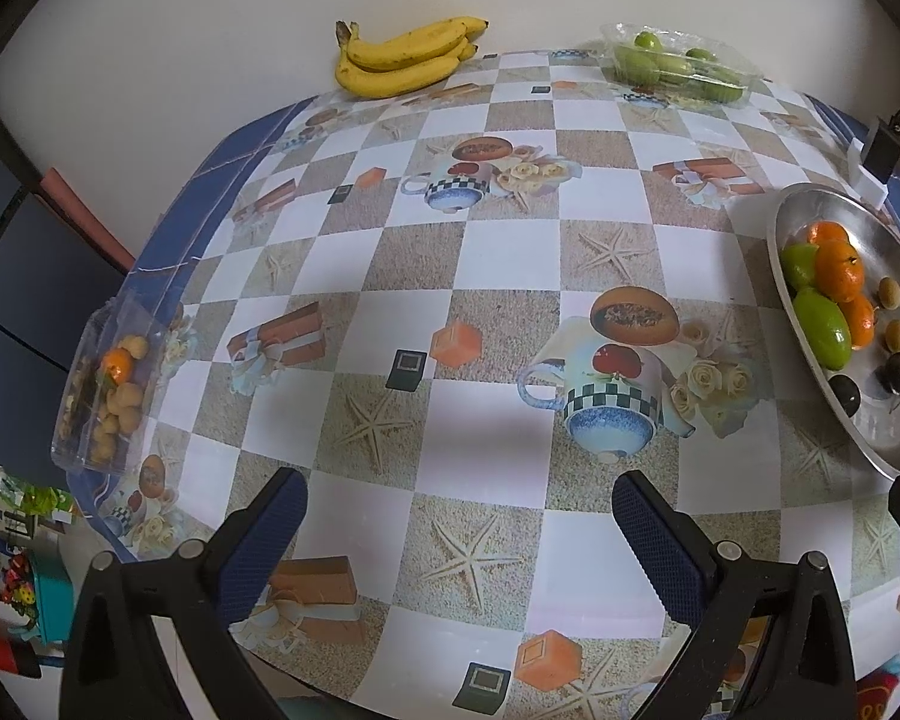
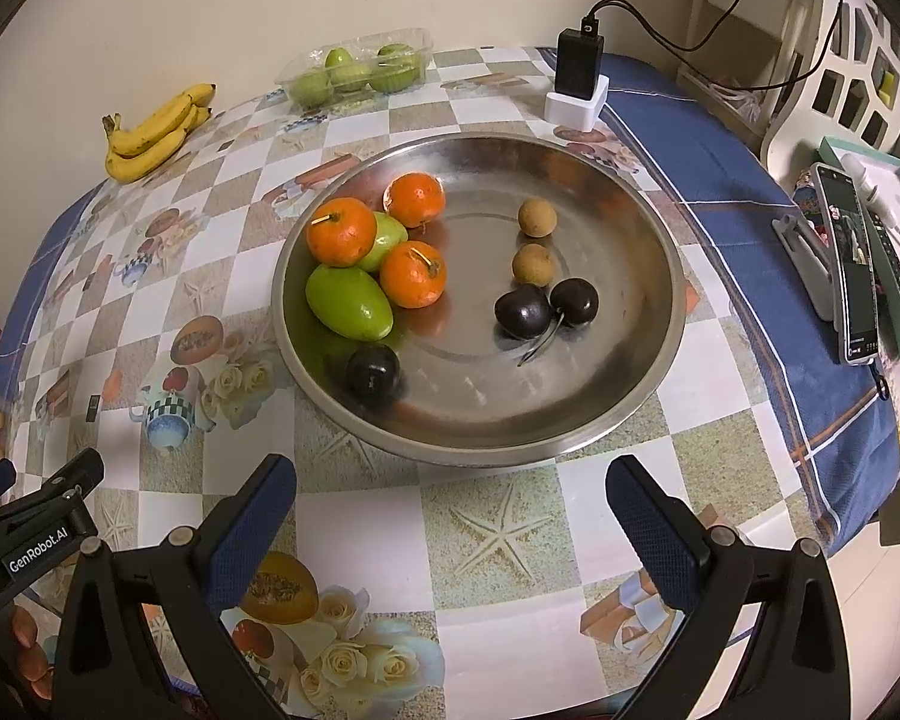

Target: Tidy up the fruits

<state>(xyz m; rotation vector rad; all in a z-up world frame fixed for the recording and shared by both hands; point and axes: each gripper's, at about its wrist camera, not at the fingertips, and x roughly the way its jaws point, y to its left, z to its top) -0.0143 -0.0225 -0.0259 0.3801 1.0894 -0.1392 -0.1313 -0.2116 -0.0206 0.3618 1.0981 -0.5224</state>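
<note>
Your left gripper and right gripper both hover above the checked tablecloth with jaws spread wide and nothing between them. Near your right gripper stands the steel bowl, holding three oranges, two green fruits, two longans and three dark plums; at the far edge lie the bananas and a clear tray of green fruit; at the left edge sits a clear box of small fruit.

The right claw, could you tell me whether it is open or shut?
Open: the right claw has its blue pads wide apart, holding nothing.
</note>
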